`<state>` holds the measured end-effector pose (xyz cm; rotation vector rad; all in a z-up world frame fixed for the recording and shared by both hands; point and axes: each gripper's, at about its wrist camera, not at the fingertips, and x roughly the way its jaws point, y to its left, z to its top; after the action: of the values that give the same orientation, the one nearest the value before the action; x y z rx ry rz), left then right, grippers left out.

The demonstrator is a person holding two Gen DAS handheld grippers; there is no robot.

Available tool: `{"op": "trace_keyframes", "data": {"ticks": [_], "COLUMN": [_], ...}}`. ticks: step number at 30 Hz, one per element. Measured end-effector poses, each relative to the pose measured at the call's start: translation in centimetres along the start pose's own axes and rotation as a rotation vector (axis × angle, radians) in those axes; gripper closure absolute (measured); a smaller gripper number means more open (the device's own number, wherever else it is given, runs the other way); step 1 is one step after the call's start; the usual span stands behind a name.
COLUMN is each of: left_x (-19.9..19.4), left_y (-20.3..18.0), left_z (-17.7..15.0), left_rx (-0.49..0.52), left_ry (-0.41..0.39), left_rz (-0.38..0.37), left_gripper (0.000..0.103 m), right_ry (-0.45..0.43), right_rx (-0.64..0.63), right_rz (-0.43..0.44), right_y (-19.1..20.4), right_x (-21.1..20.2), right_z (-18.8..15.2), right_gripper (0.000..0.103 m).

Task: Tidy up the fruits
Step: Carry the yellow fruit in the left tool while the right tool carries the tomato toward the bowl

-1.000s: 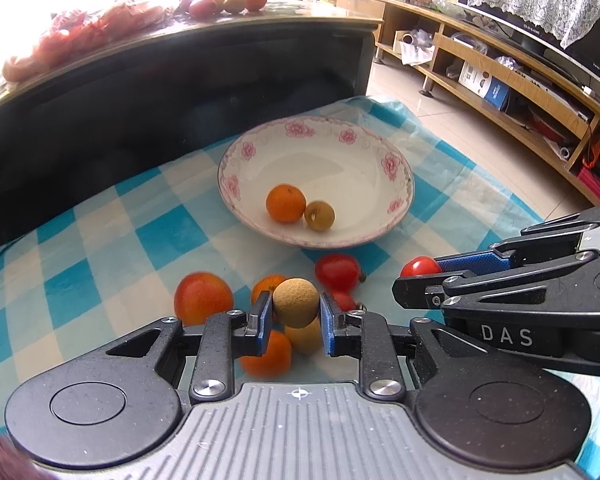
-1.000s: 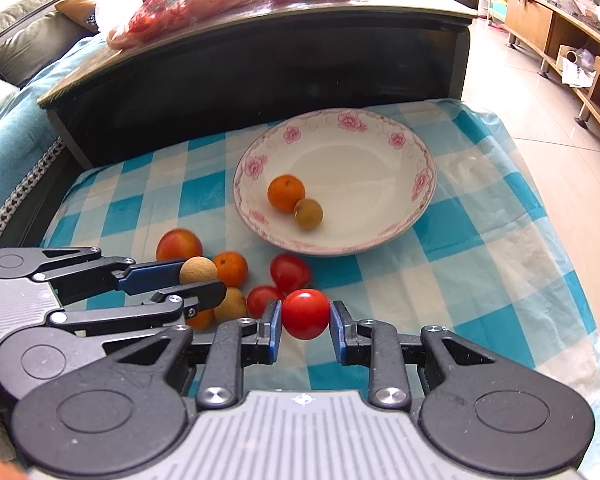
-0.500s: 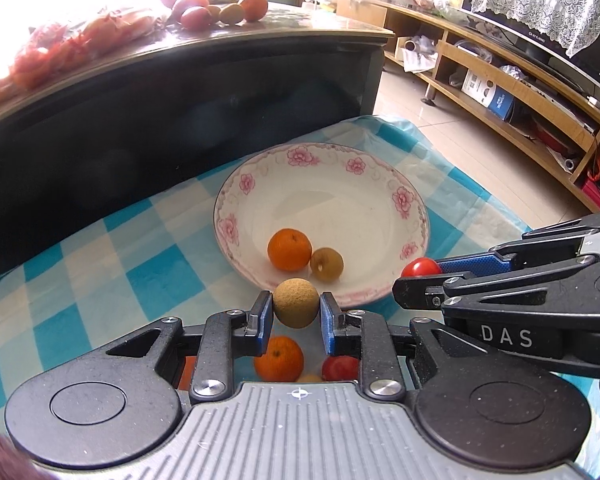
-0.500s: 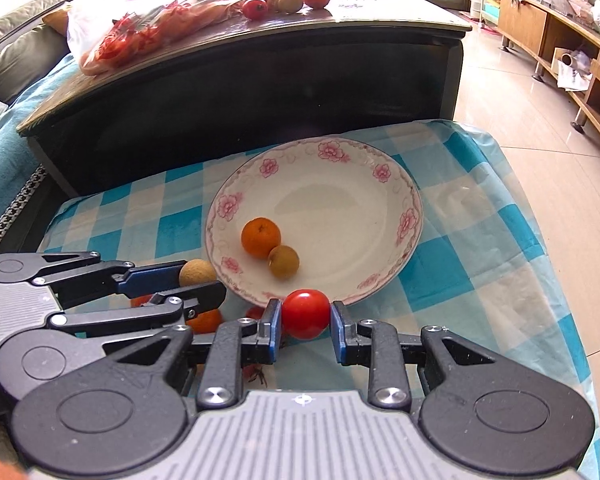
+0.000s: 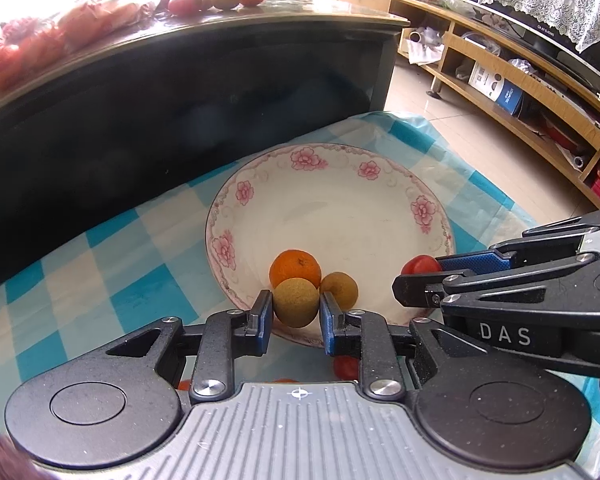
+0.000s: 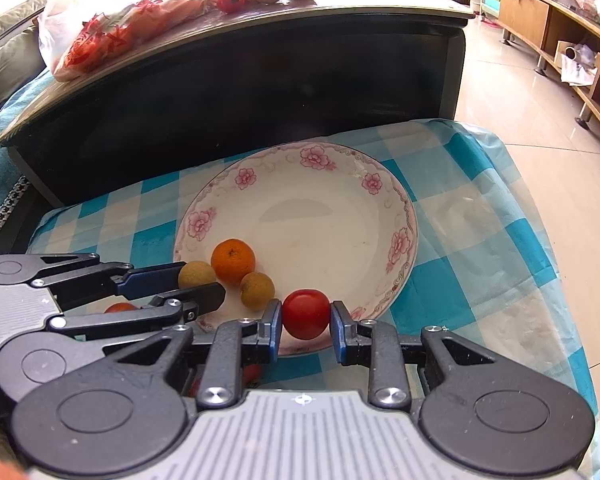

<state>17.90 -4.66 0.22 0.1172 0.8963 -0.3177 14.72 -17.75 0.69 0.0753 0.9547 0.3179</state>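
**Operator:** Report the left hand-held gripper point(image 5: 295, 307).

**Inspector:** Its blue pads are closed on a round, tan-brown, rough-skinned fruit point(image 5: 295, 302), one pad touching each side. The fruit sits between the fingertips, above the near rim of the white ceramic plate with pink flower print point(image 5: 380, 184). In the right wrist view the same gripper point(image 6: 198, 282) enters from the left, and the tan fruit point(image 6: 196, 274) shows at its tip, just beside the fruit already on the plate.

**Operator:** Report the right hand-held gripper point(image 6: 306, 318).

**Inspector:** It is clamped on a small, round, glossy red tomato point(image 6: 306, 314), pads touching left and right. The tomato hangs over the near rim of the plate point(image 6: 400, 200). In the left wrist view this gripper point(image 5: 418, 274) reaches in from the right, with the tomato point(image 5: 420, 265) at its tip above the plate's right portion.

**Operator:** Plate contents?

**Inspector:** One small orange mandarin point(image 6: 233, 261) and one small yellow-brown round fruit point(image 6: 257, 290), touching each other in the near-left part of the plate. The held tan fruit is just in front of the mandarin point(image 5: 295, 266) in the left wrist view.

**Operator:** Support?

**Inspector:** The plate rests on a blue-and-white checked cloth point(image 6: 480, 240) covering the surface. Red and orange fruit shows partly hidden below both grippers.
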Motion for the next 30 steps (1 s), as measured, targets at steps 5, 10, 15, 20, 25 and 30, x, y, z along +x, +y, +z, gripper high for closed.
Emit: {"op": "trace_keyframes", "data": {"ticks": [5,10,15,20,25,30], "left_x": [0.48,0.8,0.8,0.81,0.85,0.74], "left_y": [0.1,-0.01,-0.04,-0.08,-0.03,-0.2], "left_z": [0.17,0.16,0.19,0.21,0.22,0.22], "left_rx": [-0.002,0.005,0.007,0.009,0.005,0.02], "left_ry": [0.006,0.009,0.01,0.01,0.009,0.003], "left_rz": [-0.001,0.004,0.006,0.007,0.008,0.024], "left_gripper": [0.072,0.072,0.072,0.071,0.07,0.069], "right_ry": [0.005,0.009,0.004,-0.001,-0.004,-0.005], "right_rx": [-0.002,0.002,-0.001,0.001,0.008,0.008], "right_rz": [0.002,-0.001,-0.007,-0.01,-0.01,-0.012], "right_y": [-0.34,-0.59,-0.55,-0.52,-0.61,-0.6], "right_x": [0.61,1.02,1.04,1.06,1.09,1.06], "right_z": [0.39,0.36,0.25,0.2,0.22,0.18], "right_gripper": [0.072,0.072,0.072,0.072,0.071,0.071]}}
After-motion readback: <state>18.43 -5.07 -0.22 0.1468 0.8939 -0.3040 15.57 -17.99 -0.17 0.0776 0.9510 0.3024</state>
